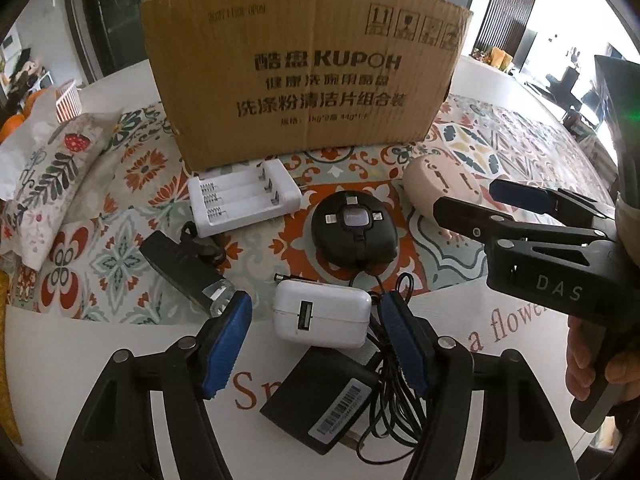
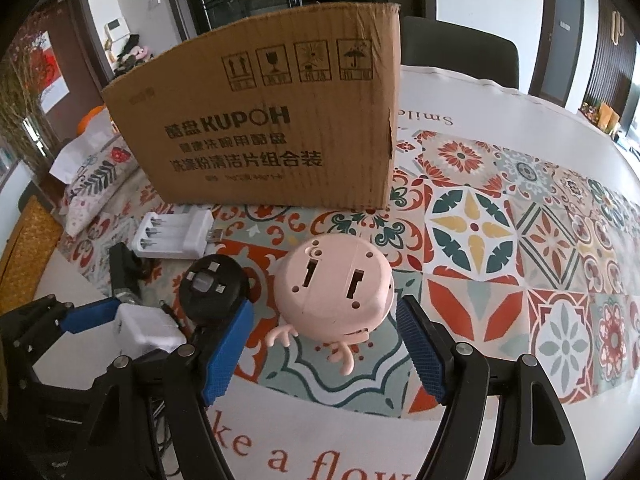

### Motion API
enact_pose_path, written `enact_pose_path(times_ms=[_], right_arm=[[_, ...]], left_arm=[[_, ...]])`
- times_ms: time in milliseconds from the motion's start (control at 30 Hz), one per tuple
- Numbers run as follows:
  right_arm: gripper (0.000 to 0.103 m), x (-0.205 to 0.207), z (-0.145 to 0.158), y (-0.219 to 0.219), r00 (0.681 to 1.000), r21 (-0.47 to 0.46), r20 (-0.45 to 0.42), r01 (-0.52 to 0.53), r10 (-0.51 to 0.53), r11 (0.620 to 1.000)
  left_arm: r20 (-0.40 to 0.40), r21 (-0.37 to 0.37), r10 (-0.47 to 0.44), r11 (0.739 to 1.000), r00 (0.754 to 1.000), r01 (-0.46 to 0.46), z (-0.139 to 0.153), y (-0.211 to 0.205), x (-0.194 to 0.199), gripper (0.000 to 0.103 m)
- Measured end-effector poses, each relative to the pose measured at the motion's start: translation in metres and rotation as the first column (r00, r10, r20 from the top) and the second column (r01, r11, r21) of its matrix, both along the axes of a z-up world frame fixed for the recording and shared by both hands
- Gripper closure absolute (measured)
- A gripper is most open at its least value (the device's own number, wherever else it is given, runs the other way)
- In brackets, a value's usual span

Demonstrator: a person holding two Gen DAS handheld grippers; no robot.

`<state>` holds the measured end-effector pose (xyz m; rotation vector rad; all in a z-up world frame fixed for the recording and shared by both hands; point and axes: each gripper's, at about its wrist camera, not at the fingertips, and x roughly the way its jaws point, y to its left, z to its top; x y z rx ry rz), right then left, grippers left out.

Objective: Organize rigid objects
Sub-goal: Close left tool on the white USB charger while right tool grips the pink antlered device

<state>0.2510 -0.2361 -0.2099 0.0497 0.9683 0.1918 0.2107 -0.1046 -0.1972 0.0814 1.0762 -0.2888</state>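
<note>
A white table (image 2: 500, 112) carries a patterned tile-print mat (image 2: 472, 240); 1 black adapter (image 1: 320, 396) and 1 white charger (image 1: 320, 316) lie on its bare front edge.

Matt corrugated cardboard box (image 1: 304, 80)
</note>
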Motion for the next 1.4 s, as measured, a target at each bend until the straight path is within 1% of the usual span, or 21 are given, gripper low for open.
enact_pose_path(times_ms=[67,133,267,333,400,767,967,1400], right_arm=[[0.028,0.003,-0.003,-0.001,1.000,0.003,-0.010,0.003,-0.003,1.000],[0.028,0.007,-0.007,-0.001,1.000,0.007,-0.020,0.002,-0.002,1.000],[0.028,0.012,-0.012,0.000,1.000,0.014,-0.029,0.007,-0.007,1.000],[0.028,0.015,-0.013,-0.001,0.999,0.016,-0.029,0.013,-0.013,1.000],[0.028,0.018,-0.014,-0.002,1.000,0.019,-0.027,0.015,-0.015,1.000],[0.029,0.024,-0.016,0.003,1.000,0.030,-0.007,0.012,-0.012,0.999],[0.029,0.016,-0.010,0.004,1.000,0.020,0.019,0.020,-0.020,1.000],[0.030,0.004,0.006,0.000,0.997,0.021,0.055,0.049,-0.050,0.999]], left_arm=[[-0.010,-0.003,0.003,1.000,1.000,-0.003,-0.004,0.000,0.002,0.040],[-0.023,-0.006,0.006,1.000,1.000,-0.006,-0.008,0.001,0.004,0.044],[-0.037,-0.025,0.011,1.000,0.999,-0.012,-0.011,0.003,0.007,0.046],[-0.041,-0.034,0.009,0.999,0.999,-0.011,-0.012,0.004,0.008,0.053],[-0.046,-0.049,0.003,0.999,0.999,-0.005,-0.012,0.003,0.009,0.056],[-0.047,-0.058,0.005,0.998,0.999,-0.008,-0.012,0.003,0.011,0.056],[-0.037,-0.065,0.002,0.998,0.999,-0.004,-0.007,0.007,0.009,0.056],[0.019,-0.085,-0.014,0.996,1.000,0.015,0.010,0.012,0.003,0.057]])
